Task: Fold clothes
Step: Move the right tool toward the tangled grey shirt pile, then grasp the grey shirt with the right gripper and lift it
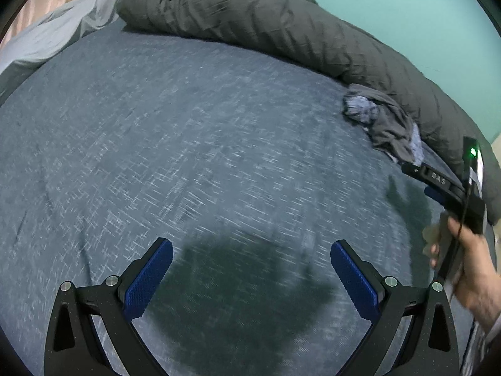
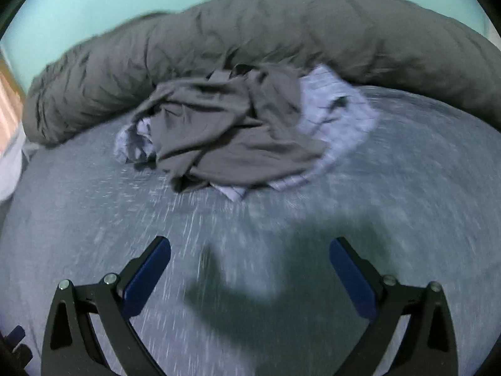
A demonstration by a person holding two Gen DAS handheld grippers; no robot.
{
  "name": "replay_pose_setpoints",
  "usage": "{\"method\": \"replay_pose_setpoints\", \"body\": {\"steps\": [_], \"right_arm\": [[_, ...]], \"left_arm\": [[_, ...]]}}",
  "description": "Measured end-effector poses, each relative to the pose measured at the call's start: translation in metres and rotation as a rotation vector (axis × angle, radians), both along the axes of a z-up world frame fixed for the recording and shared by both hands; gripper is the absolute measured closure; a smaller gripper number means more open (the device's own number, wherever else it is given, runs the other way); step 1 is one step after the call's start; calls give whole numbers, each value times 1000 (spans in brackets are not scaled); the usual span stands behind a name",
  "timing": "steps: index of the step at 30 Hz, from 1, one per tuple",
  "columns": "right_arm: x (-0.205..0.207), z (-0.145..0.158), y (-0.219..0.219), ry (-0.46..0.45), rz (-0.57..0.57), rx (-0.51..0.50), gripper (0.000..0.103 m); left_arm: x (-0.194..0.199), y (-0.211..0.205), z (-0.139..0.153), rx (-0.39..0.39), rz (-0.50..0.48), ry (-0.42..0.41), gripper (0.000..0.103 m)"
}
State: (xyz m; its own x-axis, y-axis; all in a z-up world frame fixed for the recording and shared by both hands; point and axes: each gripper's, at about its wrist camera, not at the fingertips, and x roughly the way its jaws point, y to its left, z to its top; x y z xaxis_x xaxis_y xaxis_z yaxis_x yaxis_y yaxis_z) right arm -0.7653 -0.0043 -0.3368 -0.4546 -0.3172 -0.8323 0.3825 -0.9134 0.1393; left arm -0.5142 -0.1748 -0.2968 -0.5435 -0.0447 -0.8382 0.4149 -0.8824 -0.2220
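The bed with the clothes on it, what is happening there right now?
A person holds a gripper in each hand above the blue-grey bed sheet. Both the left gripper and the right gripper are open and hold nothing. A crumpled grey garment lies on a pale checked shirt, next to a rolled dark duvet. The right gripper faces this pile. Folding has not started yet.

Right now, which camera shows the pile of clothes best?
The right wrist view: the pile of clothes sits near the middle, a grey garment over a pale checked one, against the rolled duvet. The left wrist view shows the pile only small and far right, partly behind the right gripper.
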Motion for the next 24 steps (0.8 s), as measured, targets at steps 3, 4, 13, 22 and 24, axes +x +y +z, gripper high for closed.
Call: {"method": "replay_pose_setpoints", "body": {"steps": [3, 4, 13, 22, 24], "right_arm": [[-19, -7, -13, 30, -1, 62, 1], [-25, -8, -16, 51, -6, 85, 1], [-37, -16, -39, 112, 118, 174, 68], [1, 27, -11, 147, 158, 60, 91], [17, 38, 2, 146, 171, 36, 91]], "left_arm": [[-3, -7, -6, -16, 0, -3, 0], [-4, -9, -7, -23, -4, -4, 0], [12, -22, -14, -31, -15, 7, 0], [45, -11, -6, -29, -32, 29, 0], [56, -6, -1, -27, -35, 36, 0]]}}
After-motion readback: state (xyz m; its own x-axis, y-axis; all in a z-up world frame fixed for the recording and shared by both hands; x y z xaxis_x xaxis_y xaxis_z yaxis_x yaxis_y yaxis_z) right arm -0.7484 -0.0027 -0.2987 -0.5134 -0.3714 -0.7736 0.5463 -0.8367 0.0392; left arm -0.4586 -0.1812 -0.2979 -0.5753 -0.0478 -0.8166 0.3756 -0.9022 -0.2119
